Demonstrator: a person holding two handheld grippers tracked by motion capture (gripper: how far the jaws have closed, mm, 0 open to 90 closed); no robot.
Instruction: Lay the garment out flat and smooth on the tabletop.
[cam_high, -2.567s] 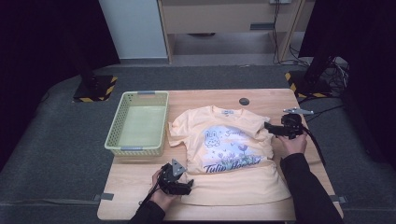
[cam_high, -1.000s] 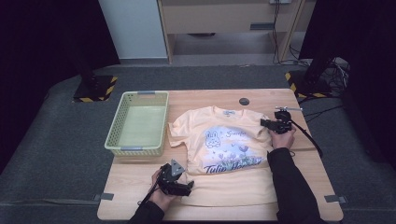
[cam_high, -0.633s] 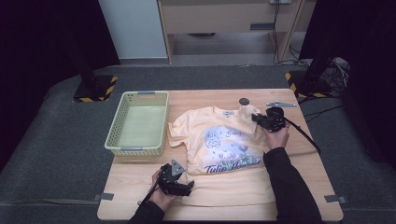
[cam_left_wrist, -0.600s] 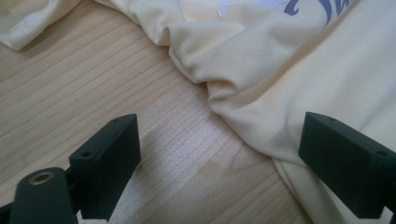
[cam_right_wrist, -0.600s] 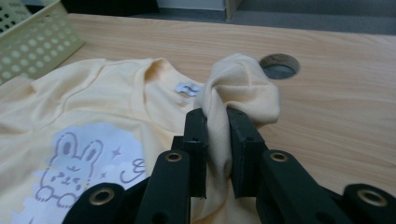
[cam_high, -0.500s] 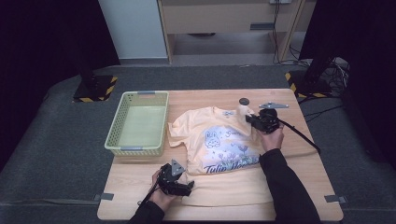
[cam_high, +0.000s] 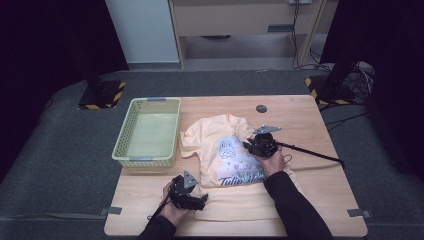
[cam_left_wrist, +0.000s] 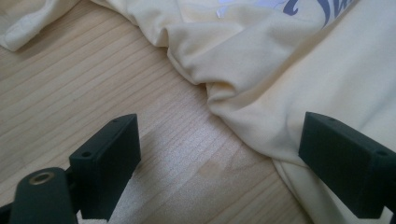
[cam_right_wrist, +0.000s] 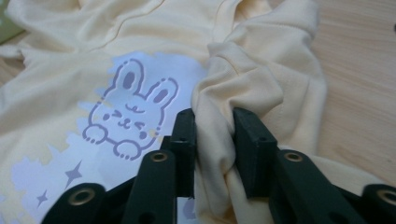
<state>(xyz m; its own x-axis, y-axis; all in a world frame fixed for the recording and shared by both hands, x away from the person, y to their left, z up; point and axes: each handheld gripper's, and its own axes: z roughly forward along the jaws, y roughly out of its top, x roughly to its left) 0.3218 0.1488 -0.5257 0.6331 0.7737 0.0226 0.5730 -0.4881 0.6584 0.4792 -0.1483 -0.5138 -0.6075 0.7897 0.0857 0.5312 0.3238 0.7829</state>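
Observation:
A pale yellow T-shirt with a rabbit print lies face up on the wooden table. My right gripper is over the shirt's chest, just right of the print. It is shut on the bunched right sleeve, which is folded in over the body. Its jaws have just been opening a little, and the fabric still fills the gap between the pads. My left gripper rests open at the shirt's lower left hem, which lies partly between its wide-set jaws.
A light green plastic basket stands at the table's left side, beside the shirt's left sleeve. A small black disc is set in the tabletop behind the shirt. The right gripper's cable trails to the right across the wood.
My right gripper has travelled left from the shirt's right edge to its chest, dragging the sleeve over the body. The left gripper has stayed where it was.

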